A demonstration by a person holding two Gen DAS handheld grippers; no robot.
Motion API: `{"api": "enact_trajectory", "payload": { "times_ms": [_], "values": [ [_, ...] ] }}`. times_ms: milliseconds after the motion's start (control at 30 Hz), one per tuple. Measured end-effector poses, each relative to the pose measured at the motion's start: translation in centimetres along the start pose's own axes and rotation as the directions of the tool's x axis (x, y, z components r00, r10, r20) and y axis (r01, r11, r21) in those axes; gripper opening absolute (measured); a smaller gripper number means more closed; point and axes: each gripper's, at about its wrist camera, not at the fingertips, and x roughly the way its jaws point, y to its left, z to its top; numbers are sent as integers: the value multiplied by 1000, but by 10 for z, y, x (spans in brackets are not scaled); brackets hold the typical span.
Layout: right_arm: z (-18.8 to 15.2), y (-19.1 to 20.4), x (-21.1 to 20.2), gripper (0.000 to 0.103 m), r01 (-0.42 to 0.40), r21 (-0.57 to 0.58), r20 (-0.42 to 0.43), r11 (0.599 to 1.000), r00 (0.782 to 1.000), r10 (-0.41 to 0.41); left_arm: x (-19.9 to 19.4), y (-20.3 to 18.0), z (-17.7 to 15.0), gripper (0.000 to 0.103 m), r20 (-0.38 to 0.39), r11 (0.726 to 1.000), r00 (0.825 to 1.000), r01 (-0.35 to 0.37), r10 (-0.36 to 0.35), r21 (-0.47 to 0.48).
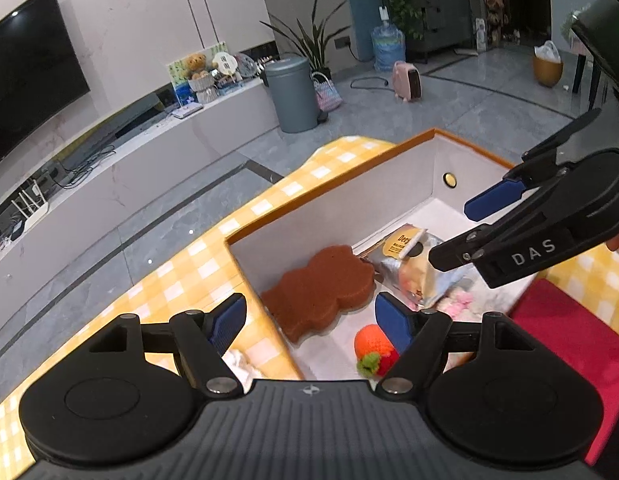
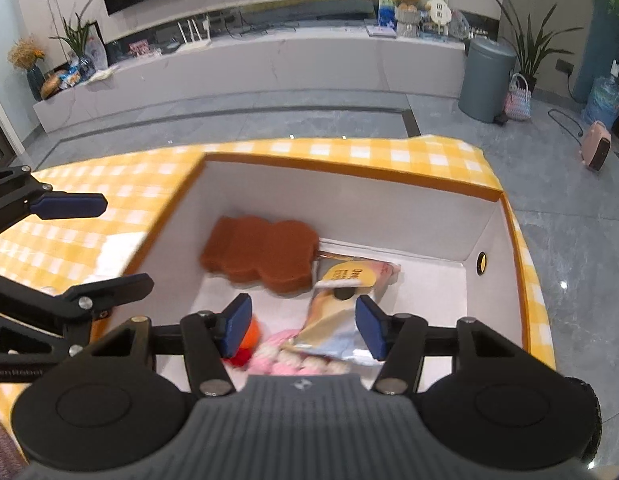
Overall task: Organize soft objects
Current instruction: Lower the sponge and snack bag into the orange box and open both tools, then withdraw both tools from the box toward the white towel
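Over the box (image 2: 349, 168) | left tongs (image 1: 311, 322) agape, empty | right tongs (image 2: 303, 328) parted, empty | sponge (image 2: 261, 254) inside

The room is bright with soft indoor light from above. Small white glints sit on the shiny grey floor (image 1: 489, 92) and on the dark TV screen (image 1: 25, 80). Both pictures bend hard at the edges, so straight walls look curved, and the corners go black. In the right wrist view the brown sponge (image 2: 261, 254) and the things in the white box (image 2: 349, 196) look smeared. The left wrist view is sharper.
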Motion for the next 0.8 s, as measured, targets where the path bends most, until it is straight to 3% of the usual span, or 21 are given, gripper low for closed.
{"api": "enact_trajectory", "payload": {
  "times_ms": [300, 433, 533, 667, 800],
  "values": [
    [-34, 42, -63, 58, -53, 12, 125, 999, 991, 51, -61, 3, -26, 86, 53, 998, 998, -9, 13, -68],
    [-57, 64, -82, 59, -78, 17, 194, 997, 978, 73, -90, 8, -45, 86, 83, 992, 996, -18, 28, -126],
    [-72, 79, -94, 66, -117, 38, 247, 992, 963, 104, -109, 13, -62, 86, 111, 983, 992, -37, 57, -181],
    [-95, 103, -104, 66, -129, 41, 296, 991, 949, 111, -131, 26, -93, 86, 127, 955, 988, -43, 84, -292],
    [-120, 126, -108, 66, -140, 38, 329, 989, 937, 120, -143, 42, -131, 86, 117, 897, 990, -17, 76, -442]
  ]
}}
